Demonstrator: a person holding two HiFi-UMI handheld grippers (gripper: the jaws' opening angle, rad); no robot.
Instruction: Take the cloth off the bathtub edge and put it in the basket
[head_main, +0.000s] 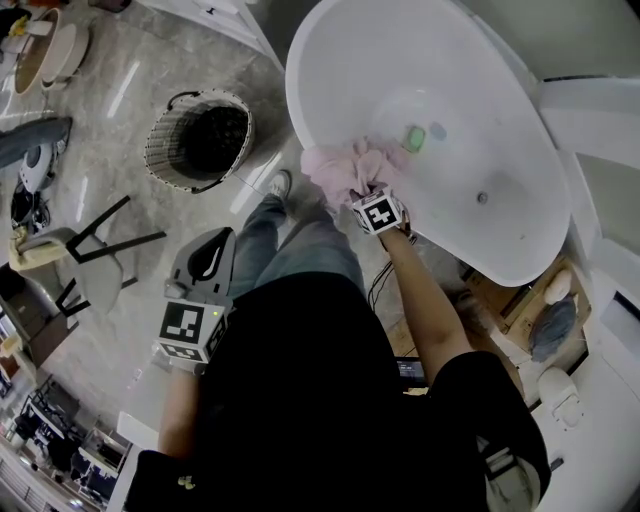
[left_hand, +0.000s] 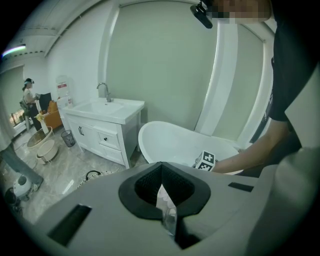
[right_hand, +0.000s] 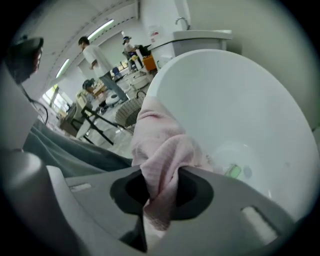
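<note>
- The right gripper's (right_hand: 159, 197) jaws were pinched narrow on a fold of the pink cloth (right_hand: 162, 150), which bulged up and out from between them.
- The rest of the cloth lay bunched over the near edge of the white bathtub (head_main: 450, 90), partly spilling into the tub.
- The person's right arm reached forward from the body to that edge.
- Inside the tub, beyond the cloth, a small green object (head_main: 414, 138) lay on the bottom.
- The left gripper's (left_hand: 167, 212) jaws were drawn together with only a thin pale slit between them, and nothing could be made out in their hold.
- It hung low at the person's left side, over the tiled floor and well apart from the tub.
- The woven basket (head_main: 198, 140) stood on the floor just left of the tub, its inside dark, apart from both grippers.
- A white vanity (left_hand: 102, 127) with a tap stood beside the tub's end.
- A dark-legged chair (head_main: 95, 255) stood on the floor left of the person.
</note>
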